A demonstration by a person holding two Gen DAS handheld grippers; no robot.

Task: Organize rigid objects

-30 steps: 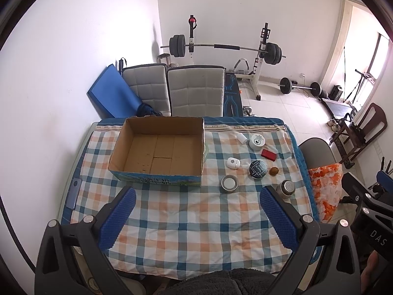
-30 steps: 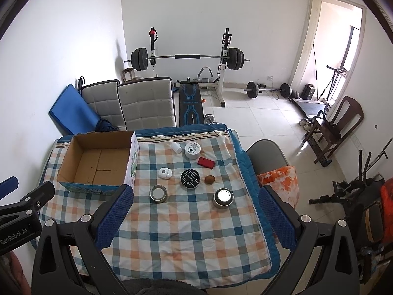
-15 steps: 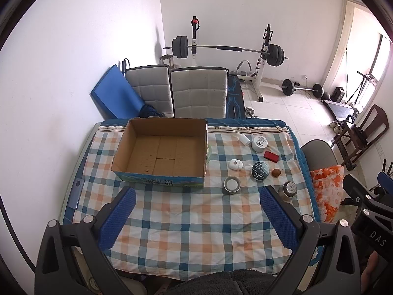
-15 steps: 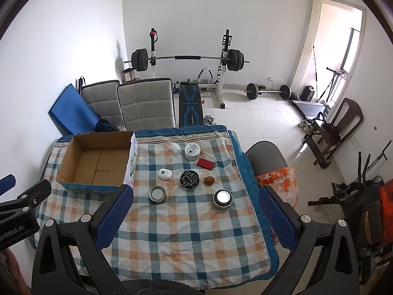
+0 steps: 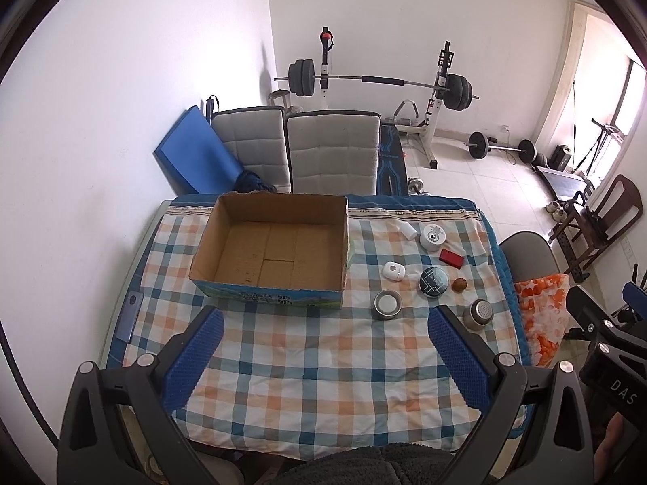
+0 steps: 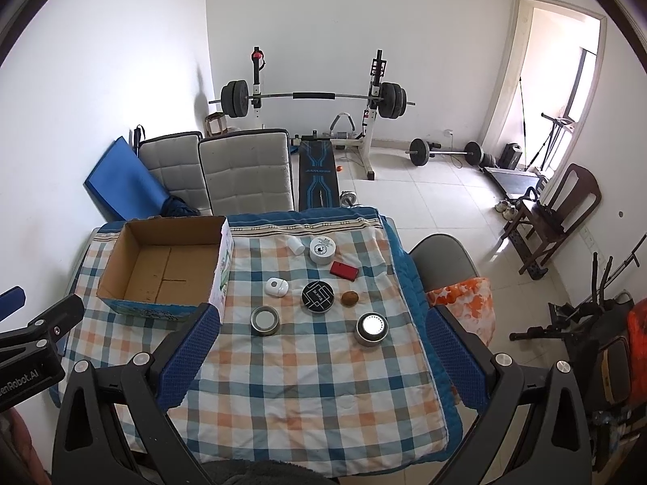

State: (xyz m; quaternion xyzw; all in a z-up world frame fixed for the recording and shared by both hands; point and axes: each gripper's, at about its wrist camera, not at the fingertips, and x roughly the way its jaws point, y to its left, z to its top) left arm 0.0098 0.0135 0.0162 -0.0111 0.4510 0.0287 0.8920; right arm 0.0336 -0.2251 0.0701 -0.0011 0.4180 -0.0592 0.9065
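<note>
Cardboard box (image 5: 275,252) sits empty beside eight small items on the checked tablecloth (image 5: 307,355). Only the left view shows a phone (image 5: 130,317) at the table's edge. Left gripper (image 5: 323,357) and right gripper (image 6: 319,357) both gape wide, holding nothing.

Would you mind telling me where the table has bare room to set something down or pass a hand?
Free: the checked cloth between the silver tins and the near edge, and the floor of the cardboard box, which looks empty. A narrow lane runs between the box and the white case. Crowded: the cluster from the white jar to the perforated tin.
</note>
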